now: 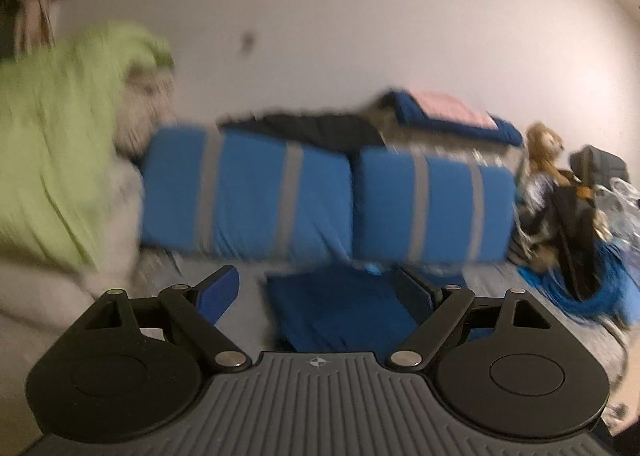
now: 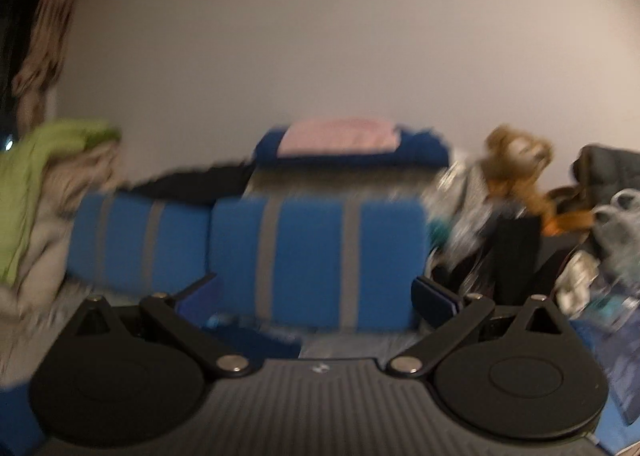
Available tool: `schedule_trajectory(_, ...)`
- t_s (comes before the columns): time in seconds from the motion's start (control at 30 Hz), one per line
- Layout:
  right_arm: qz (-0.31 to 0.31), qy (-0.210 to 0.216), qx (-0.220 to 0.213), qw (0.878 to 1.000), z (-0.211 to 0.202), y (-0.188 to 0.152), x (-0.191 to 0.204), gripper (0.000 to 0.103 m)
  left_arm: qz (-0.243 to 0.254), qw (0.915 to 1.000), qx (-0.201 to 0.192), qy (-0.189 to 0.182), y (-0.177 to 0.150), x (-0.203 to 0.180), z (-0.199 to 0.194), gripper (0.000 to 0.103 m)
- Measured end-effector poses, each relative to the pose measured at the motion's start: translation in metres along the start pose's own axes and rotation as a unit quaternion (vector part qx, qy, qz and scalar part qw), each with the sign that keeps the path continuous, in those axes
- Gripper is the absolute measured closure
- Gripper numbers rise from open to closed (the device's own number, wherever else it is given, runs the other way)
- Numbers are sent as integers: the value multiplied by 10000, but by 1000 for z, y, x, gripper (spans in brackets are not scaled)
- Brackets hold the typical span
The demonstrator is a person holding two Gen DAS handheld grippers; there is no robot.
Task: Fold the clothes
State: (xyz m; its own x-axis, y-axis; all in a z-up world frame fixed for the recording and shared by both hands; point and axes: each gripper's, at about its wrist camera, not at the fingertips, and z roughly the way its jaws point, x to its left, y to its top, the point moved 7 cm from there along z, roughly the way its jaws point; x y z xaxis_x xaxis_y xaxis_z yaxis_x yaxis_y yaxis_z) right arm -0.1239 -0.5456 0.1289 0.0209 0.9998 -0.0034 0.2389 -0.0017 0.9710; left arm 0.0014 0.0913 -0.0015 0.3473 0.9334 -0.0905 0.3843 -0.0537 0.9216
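Motion blur softens both wrist views; the left gripper (image 1: 320,288) has its two blue-padded fingers spread wide with nothing between them, and below the gap lies a dark blue folded cloth (image 1: 344,312) on the grey bed surface (image 1: 560,320); the right gripper (image 2: 316,296) is likewise spread apart and holds nothing, with an edge of the dark blue cloth (image 2: 256,336) showing just beyond its left finger.

Two bright blue pillows with grey stripes (image 1: 328,196) stand side by side against the pale wall (image 1: 360,16), ahead of both grippers; a black garment (image 1: 316,128) lies draped over the top of them, and behind it sits a stack of a folded navy blanket (image 1: 460,124) with a pink folded cloth (image 1: 456,106) on top.

To the left, a lime-green garment (image 1: 60,116) hangs over a heap of beige fabric (image 1: 40,296); to the right, a brown plush toy (image 1: 544,152) leans among a dark, jumbled pile of clothes and bags (image 1: 580,224), too blurred to sort out; in the right wrist view the same plush toy (image 2: 516,160) sits near the right end of the pillows (image 2: 316,252).
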Motion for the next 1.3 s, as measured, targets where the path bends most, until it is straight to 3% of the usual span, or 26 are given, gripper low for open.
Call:
schedule_trajectory(0.23, -1, 472, 753, 9960, 34, -82, 28, 0, -291, 9956, 814, -373, -64, 5, 24, 17)
schedule_trajectory(0.4, 55, 603, 1171, 9913, 51, -118, 36, 0, -1072, 9805, 1373, -912, -112, 20, 44, 18)
schedule_trajectory(0.53, 171, 748, 1380, 9874, 60, -135, 41, 0, -1850, 9561, 1694, -1515, -142, 28, 56, 18)
schedule_trajectory(0.63, 192, 820, 1514, 9849, 65, -143, 45, 0, -2428, 9320, 1818, -1984, -157, 33, 59, 18)
schedule_trajectory(0.73, 218, 918, 1601, 9826, 67, -149, 49, 0, -3073, 9022, 1804, -2431, -166, 39, 64, 20)
schedule_trajectory(0.77, 228, 959, 1621, 9818, 67, -151, 50, 0, -3321, 8905, 1776, -2554, -171, 41, 66, 25)
schedule_trajectory(0.8, 244, 995, 1648, 9810, 67, -154, 51, 0, -3544, 8800, 1755, -2628, -175, 43, 68, 37)
schedule_trajectory(0.83, 265, 1025, 1675, 9802, 67, -156, 52, 0, -3694, 8741, 1746, -2628, -178, 46, 70, 44)
schedule_trajectory(1.0, 452, 1214, 1833, 9745, 65, -169, 53, 0, -4129, 8552, 1677, -2648, -185, 55, 71, 81)
schedule_trajectory(1.17, 931, 1611, 2089, 9601, 65, -189, 51, 0, -4039, 8646, 1642, -2497, -179, 54, 66, 89)
schedule_trajectory(1.3, 1657, 2103, 2354, 9343, 67, -211, 47, 0, -3930, 8714, 1669, -2416, -176, 53, 66, 89)
